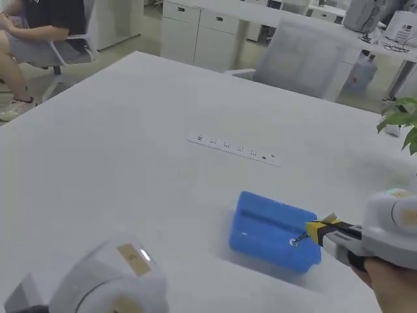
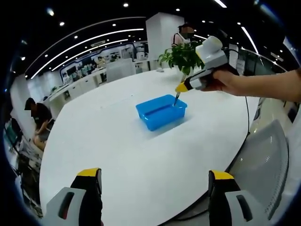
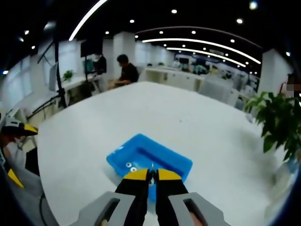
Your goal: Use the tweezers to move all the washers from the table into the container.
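A blue container sits on the white table right of centre. My right gripper is shut on the tweezers, whose tips hang over the container's right end. In the right gripper view the jaws are closed on the tweezers, above the container, with two small washers lying inside it. I cannot tell if the tips hold a washer. My left gripper stands open and holds nothing, well back from the container, facing the right gripper. Its body is at the lower left.
A row of sockets is set into the table beyond the container. A potted plant stands at the right edge, and a grey chair is behind the table. A person sits at the far left.
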